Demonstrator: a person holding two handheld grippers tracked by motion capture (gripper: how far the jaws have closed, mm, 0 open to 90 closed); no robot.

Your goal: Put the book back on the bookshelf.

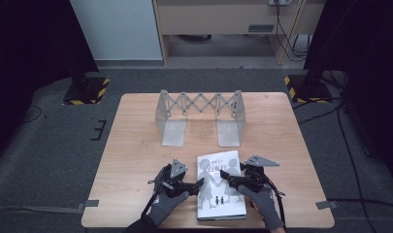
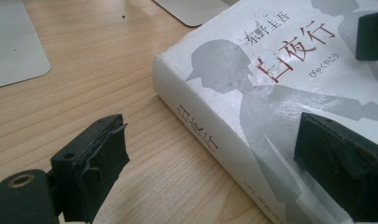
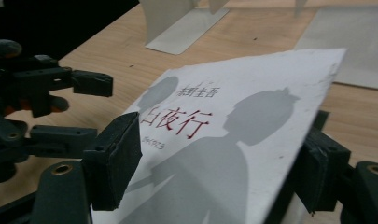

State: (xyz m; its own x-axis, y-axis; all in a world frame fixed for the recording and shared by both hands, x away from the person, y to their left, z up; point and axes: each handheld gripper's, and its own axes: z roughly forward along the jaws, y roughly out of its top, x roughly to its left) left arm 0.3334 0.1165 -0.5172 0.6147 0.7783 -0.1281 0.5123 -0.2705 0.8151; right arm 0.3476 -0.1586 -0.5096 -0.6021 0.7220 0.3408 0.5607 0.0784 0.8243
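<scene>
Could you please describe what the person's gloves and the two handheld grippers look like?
Both hands wear grey knit gloves. The left gripper and right gripper are black, each topped by a grey three-cornered plate, with a black cable trailing back. Their jaws end in blocky black pads; that pad's rubber facing looks torn.

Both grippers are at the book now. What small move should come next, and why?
Probably close the right gripper on the book's edge. Its fingers straddle the cover but seem not to press yet. The left gripper stands open over the spine.
</scene>
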